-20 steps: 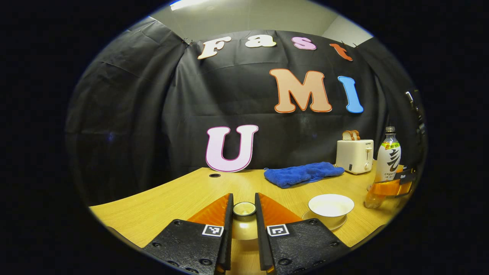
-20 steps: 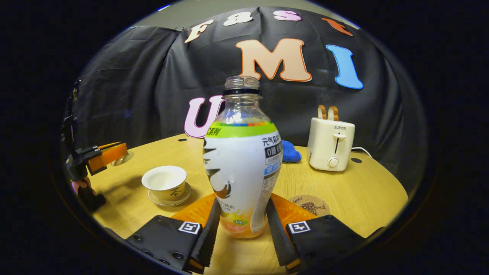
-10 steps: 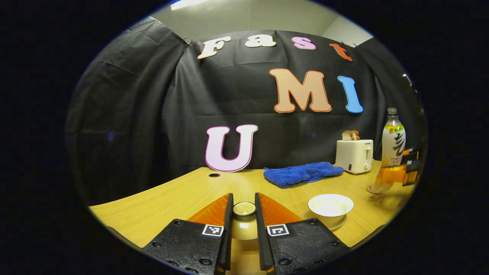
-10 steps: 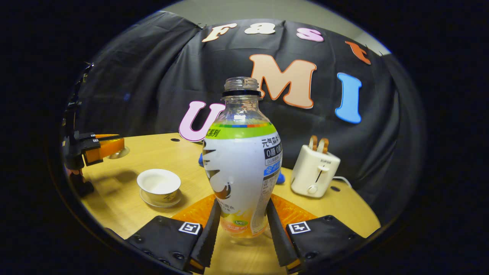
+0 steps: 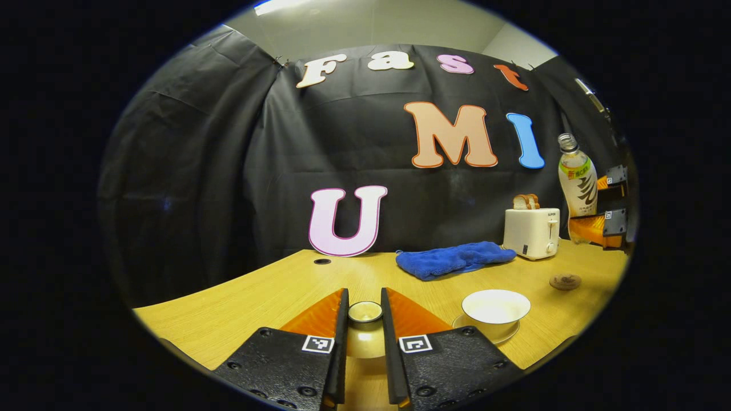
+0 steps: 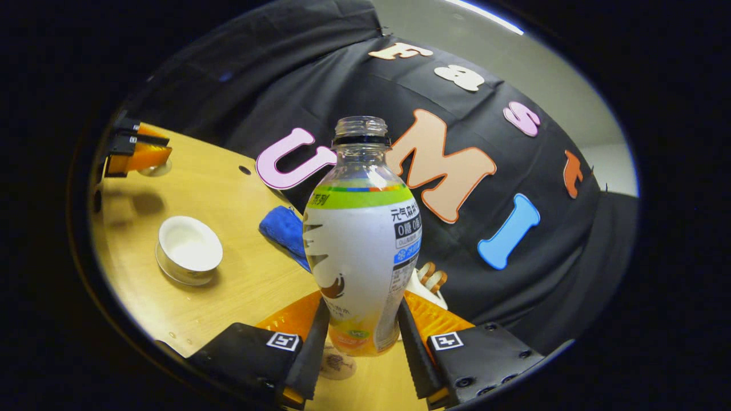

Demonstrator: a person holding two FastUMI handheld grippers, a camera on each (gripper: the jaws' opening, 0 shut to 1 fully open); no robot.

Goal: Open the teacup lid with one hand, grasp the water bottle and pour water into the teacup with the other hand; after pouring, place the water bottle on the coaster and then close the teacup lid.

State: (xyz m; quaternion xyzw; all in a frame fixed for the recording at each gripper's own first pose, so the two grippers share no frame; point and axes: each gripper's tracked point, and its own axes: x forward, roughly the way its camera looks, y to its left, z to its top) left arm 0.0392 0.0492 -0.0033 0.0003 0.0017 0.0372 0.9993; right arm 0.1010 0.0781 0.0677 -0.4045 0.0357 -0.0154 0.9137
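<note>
Wooden table, water bottle between right tongs

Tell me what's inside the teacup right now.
The teacup stands open on its saucer, and its pale inside looks bare. Whether a little water lies at the bottom cannot be told. Its lid is off, pinched by the left gripper.

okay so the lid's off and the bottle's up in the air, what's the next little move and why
Probably carry the water bottle over the teacup, then tip its uncapped mouth down. The right gripper clamps the bottle, already leaning toward the cup but off to one side. The left gripper holds the lid aside, so the cup stands open on its saucer.
</note>
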